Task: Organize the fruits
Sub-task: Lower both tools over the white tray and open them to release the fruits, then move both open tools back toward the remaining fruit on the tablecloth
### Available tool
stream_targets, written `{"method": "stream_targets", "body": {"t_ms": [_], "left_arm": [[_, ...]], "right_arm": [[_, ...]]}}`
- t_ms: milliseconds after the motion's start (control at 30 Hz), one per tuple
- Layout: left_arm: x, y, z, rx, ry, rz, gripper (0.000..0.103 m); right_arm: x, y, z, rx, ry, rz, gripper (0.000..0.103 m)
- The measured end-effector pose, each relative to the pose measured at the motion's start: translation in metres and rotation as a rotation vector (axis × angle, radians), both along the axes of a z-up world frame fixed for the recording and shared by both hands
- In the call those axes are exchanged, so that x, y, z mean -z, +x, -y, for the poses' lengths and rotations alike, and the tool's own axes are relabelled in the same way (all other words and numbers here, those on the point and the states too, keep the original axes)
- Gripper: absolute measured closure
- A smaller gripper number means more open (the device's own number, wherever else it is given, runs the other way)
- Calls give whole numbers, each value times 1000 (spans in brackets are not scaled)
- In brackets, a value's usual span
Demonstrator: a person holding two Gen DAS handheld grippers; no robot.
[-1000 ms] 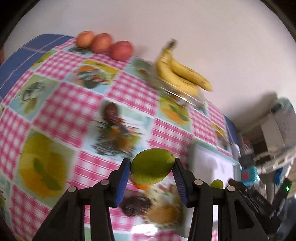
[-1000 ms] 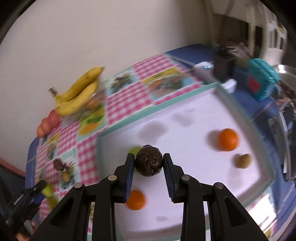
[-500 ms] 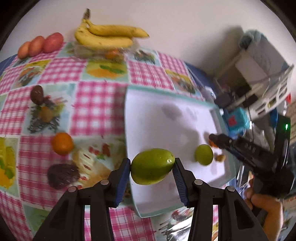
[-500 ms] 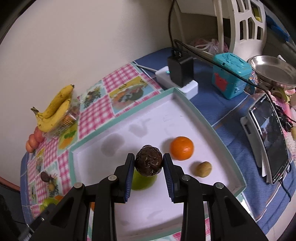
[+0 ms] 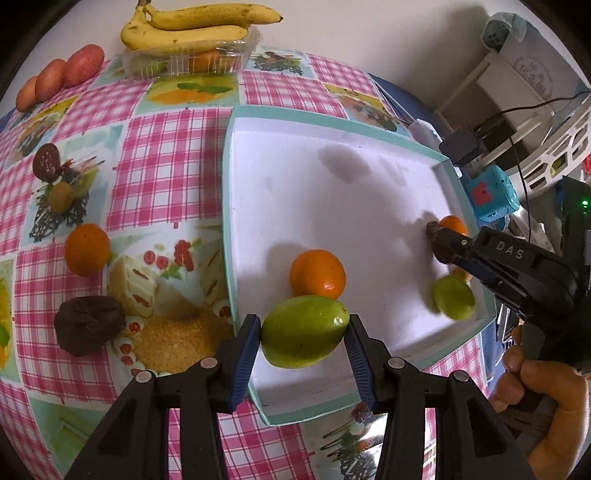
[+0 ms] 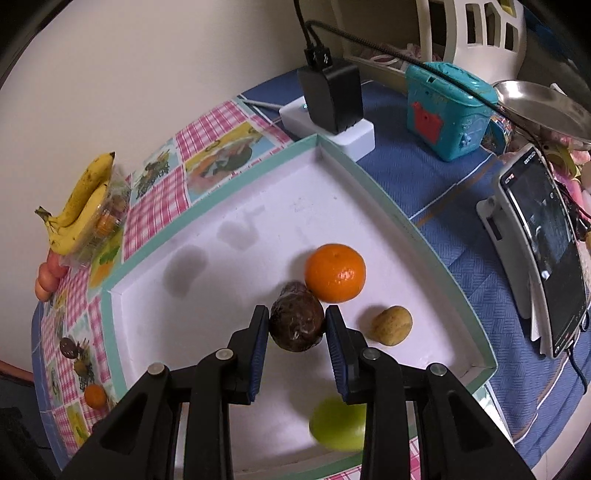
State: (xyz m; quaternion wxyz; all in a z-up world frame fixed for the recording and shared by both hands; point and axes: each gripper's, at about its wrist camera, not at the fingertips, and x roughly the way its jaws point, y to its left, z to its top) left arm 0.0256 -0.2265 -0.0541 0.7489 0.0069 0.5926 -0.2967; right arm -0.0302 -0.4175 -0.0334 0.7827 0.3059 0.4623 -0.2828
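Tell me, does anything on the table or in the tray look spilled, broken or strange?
Nothing looks spilled or broken. The only oddity is grey smudges on the white floor of the tray; whether they are stains or shadows I cannot tell. An orange and a dark fruit lie on the cloth outside the tray.

tray: orange inside | bananas on container behind

The tabletop wears a pink-and-white check cloth with printed fruit and cake panels; the tray is white inside with a pale teal rim. Black tongs with blue pads pinch a green fruit, beside an orange mandarin. The bananas are yellow, brown-flecked.
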Motion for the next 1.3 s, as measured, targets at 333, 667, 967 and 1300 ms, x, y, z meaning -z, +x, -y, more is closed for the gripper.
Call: {"method": "stream_targets", "body": {"t_ms": [333,667,967,1300], "left_arm": [[-1,1,3,12,15,-3,53],[-16,7,-11,-11,-34,10,48],[-26,44,-73,-232,9,57,37],[-34,78,-169,-502,80,129,30]], "right_arm": [[7,2,-1,1,9,-29,70],[-12,0,-2,7,-32,-6,67],[-26,9,-20,-40,-68,6,66],[-40,45,-87,-251,-87,45,66]]}}
